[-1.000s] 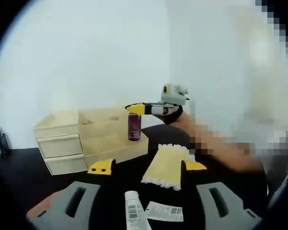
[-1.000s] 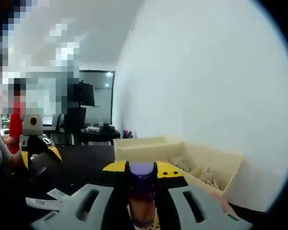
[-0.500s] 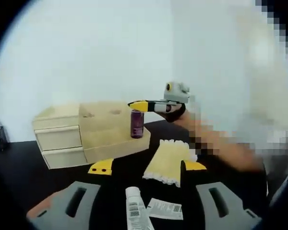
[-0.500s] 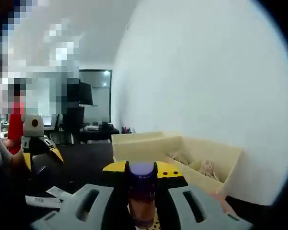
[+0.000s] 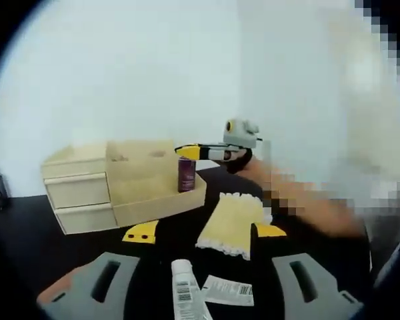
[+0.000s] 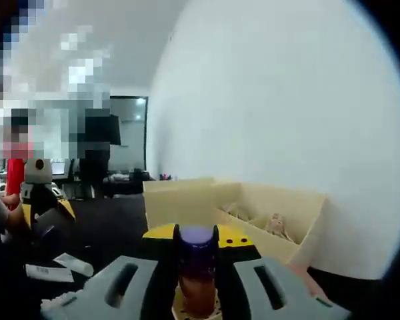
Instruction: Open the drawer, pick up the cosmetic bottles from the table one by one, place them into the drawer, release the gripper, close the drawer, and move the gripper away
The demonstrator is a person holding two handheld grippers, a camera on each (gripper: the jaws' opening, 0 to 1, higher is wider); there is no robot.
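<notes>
A pale wooden drawer chest [image 5: 80, 190] stands on the black table, its top drawer [image 5: 157, 193] pulled out. My right gripper [image 5: 187, 152] comes in from the right, shut on a purple cosmetic bottle [image 5: 185, 175] held upright over the open drawer. In the right gripper view the purple bottle [image 6: 197, 267] sits clamped in my right gripper [image 6: 197, 235], with the open drawer [image 6: 287, 220] just ahead; small items lie inside it. My left gripper [image 5: 205, 231] stands open low over the table. A white tube [image 5: 185, 293] lies between its jaws.
A yellow fringed cloth [image 5: 232, 223] lies on the table right of the chest, and a white labelled packet [image 5: 228, 291] beside the tube. A person's forearm [image 5: 307, 207] reaches in behind the right gripper. A white wall stands behind the chest.
My right gripper still holds the purple bottle and has shifted a little over the open drawer. In the right gripper view the drawer now sits further left.
</notes>
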